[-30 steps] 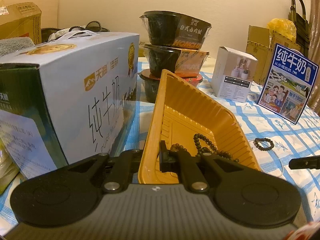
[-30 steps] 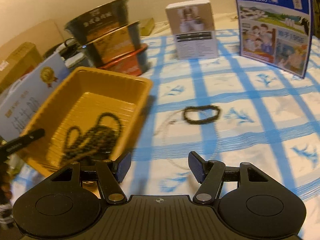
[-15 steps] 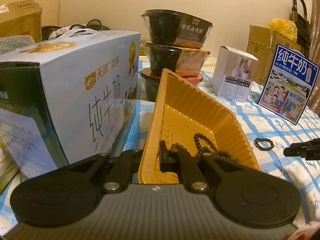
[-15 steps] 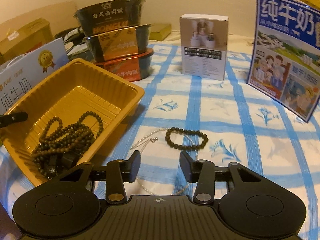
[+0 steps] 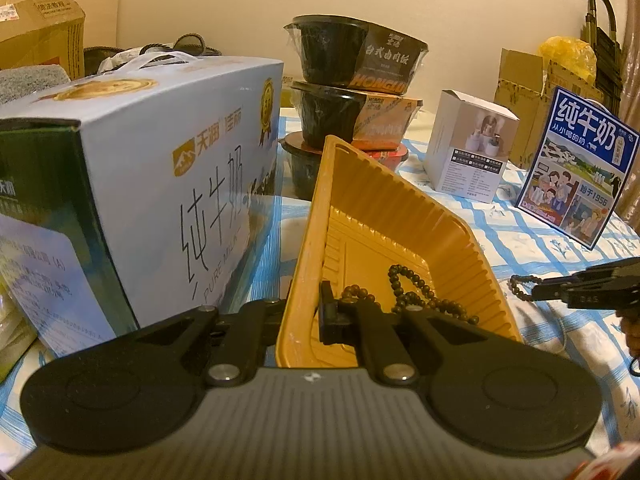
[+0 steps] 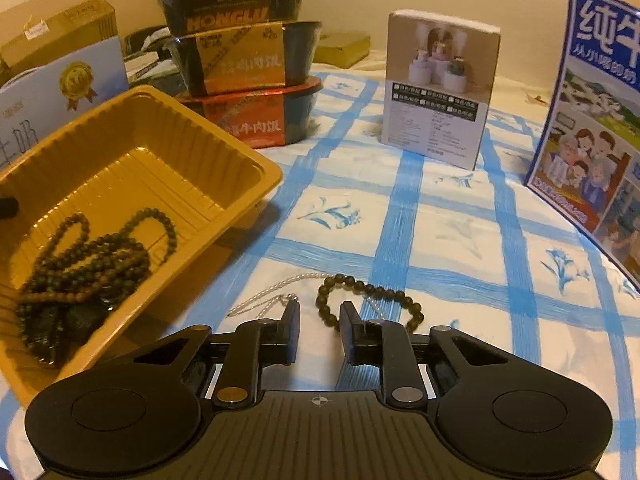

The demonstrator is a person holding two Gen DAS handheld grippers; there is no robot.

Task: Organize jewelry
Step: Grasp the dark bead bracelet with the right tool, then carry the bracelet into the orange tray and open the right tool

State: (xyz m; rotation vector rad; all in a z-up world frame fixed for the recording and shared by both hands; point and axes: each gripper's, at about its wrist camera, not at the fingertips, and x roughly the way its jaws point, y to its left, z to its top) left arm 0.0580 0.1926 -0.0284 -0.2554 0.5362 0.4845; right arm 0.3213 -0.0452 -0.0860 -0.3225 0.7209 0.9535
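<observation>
Blue-and-white checked tablecloth [image 6: 448, 240] is cluttered at the back: big white milk carton box [image 5: 152, 184], stack of three black instant-meal bowls [image 6: 240, 56], small white product box [image 6: 436, 88], blue milk carton [image 6: 600, 120]; none of it is in the way. Ribbed yellow plastic tray [image 6: 132, 168] sits left of the work spot, already holding a heap of dark wooden bead strings [image 6: 88, 260]. Left gripper [image 5: 320, 312] is clamped shut on the tray's near wall, tilting it up; good, that steadies the drop target. Right gripper [image 6: 319, 320] has just been closing, jaws now narrow but not touching anything I can see. The small dark bead bracelet [image 6: 368, 296] lies flat on the cloth just ahead, its left arc between the tips. A thin pearl-and-silver chain necklace [image 6: 272, 296] runs touching it, under the left fingertip [image 6: 292, 316]. My read: go lower so the pads straddle the beads only, pinch one arc, not the chain, else both lift tangled. Then lift clear of the tray rim before moving over.
</observation>
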